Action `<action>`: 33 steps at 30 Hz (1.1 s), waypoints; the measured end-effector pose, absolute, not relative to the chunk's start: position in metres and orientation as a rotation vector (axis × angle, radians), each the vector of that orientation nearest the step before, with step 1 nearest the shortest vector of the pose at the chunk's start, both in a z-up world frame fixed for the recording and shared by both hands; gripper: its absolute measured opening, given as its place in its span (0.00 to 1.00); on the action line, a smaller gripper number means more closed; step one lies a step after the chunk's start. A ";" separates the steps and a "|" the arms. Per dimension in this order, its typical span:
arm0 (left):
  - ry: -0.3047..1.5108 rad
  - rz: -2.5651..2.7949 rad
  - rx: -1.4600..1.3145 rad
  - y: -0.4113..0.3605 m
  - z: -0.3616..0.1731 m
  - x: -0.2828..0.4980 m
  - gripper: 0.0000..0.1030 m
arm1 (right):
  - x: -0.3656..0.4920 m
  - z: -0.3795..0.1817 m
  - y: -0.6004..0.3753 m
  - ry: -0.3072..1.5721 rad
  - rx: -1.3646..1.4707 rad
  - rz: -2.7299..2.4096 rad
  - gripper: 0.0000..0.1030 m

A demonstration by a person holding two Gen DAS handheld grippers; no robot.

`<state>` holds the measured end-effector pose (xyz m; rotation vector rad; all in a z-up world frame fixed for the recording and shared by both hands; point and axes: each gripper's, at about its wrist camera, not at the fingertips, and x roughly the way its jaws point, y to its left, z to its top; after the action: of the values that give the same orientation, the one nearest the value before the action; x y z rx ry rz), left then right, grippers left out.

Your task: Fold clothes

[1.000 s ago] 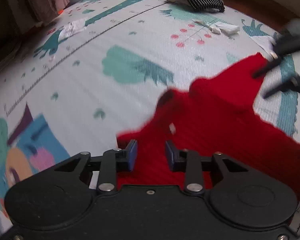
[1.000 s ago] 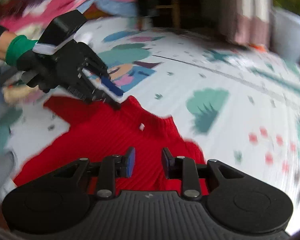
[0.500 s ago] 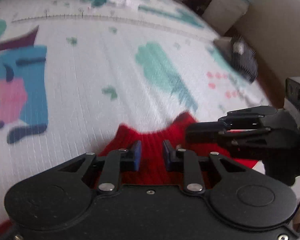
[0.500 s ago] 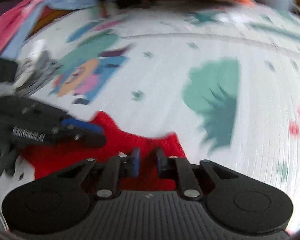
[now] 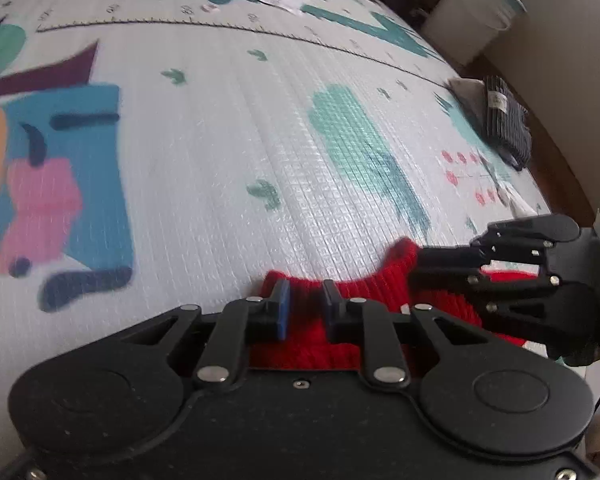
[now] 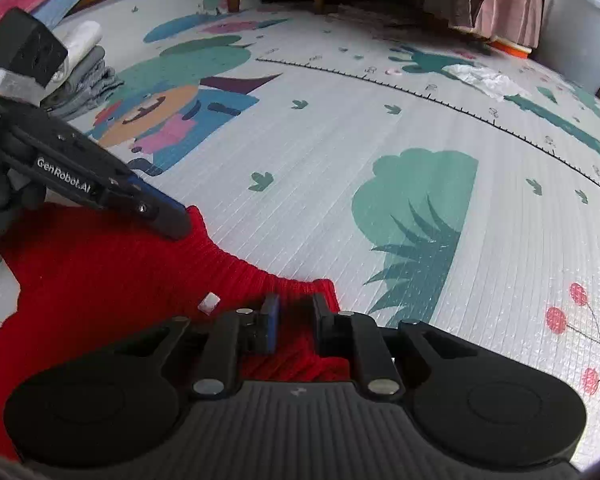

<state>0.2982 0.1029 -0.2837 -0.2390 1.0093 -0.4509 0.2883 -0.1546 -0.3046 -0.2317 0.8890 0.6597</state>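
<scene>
A: What lies under both grippers?
B: A printed play mat [image 6: 380, 168], pale with green trees and a cartoon figure; it stretches out ahead of both grippers; on it, right below them, a red knitted sweater [image 6: 100, 272] lies flat, its neckline toward the far side.

A: Where is the left gripper [image 5: 305, 302] on it?
B: At one corner of the neckline; red knit fills the gap between the blue pads, which have just been closing in; whether they press the cloth yet I cannot tell.

A: And the right gripper [image 6: 292, 316]?
B: At the other neckline corner; its jaws have just been closing too, and stand narrow with the red collar between them; from the left view its fingers [image 5: 440, 258] look clamped on the collar edge.

A: Anything else around?
B: Far ahead and to the right of the left gripper, a dark striped folded garment [image 5: 504, 128] at the mat's edge, and a white bucket [image 5: 472, 16] beyond it; to the far left of the right gripper, a stack of folded grey clothes [image 6: 84, 80]; just left of the right gripper's pads, a small white tag [image 6: 209, 303] on the sweater.
</scene>
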 end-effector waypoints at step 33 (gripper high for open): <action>0.830 -0.305 0.065 0.118 -0.281 0.166 0.39 | 0.187 -0.285 -0.271 0.991 -0.236 0.504 0.28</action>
<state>0.1657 0.1178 -0.2813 0.0650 0.8296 -0.3048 0.1873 -0.2711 -0.2847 -0.2355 0.9910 0.5040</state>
